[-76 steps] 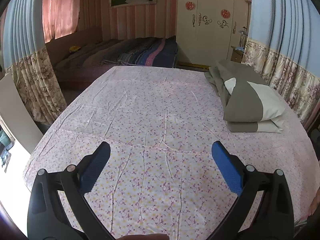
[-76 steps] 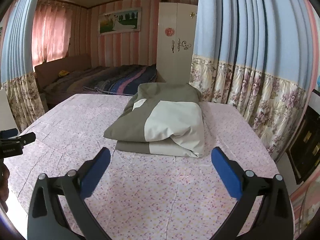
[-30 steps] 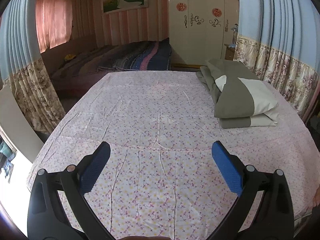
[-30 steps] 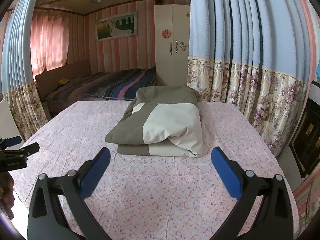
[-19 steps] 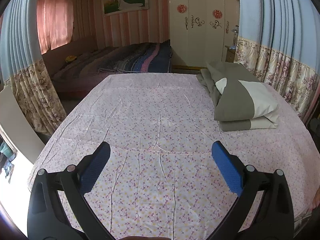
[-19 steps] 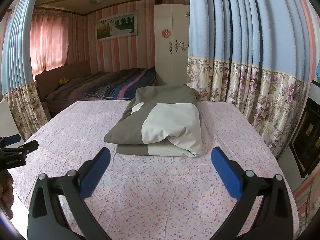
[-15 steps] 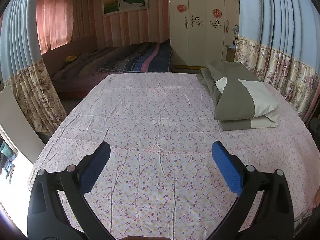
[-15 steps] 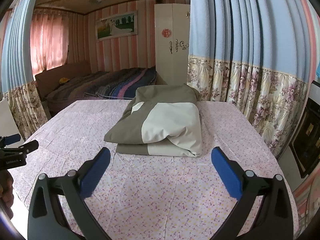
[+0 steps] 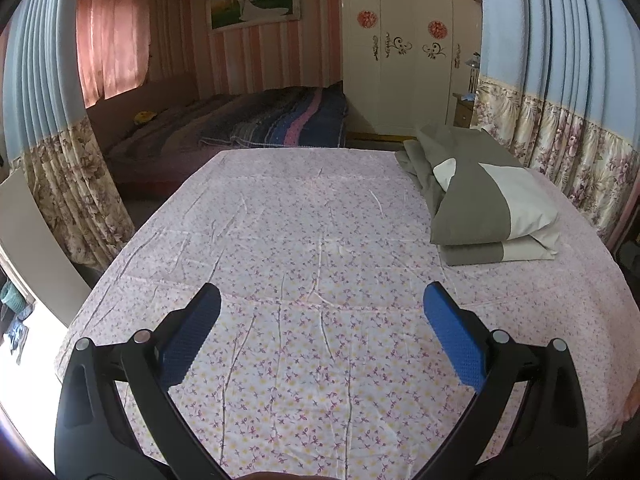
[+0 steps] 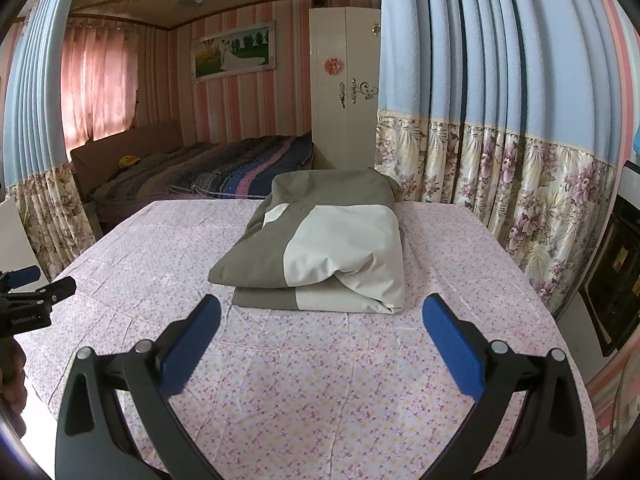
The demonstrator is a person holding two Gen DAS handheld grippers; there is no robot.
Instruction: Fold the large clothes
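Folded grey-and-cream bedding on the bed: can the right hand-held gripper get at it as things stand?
Probably yes. The right hand-held gripper is open and faces the folded bedding head-on, with only bare floral bedsheet between them. Nothing lies on the bedding, and the left hand-held gripper sits well off to the side.

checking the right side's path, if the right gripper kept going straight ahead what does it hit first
Most likely the folded grey and cream bedding, lying on the floral sheet straight ahead of the open right gripper. Depth is unclear; a low line could touch the sheet first.
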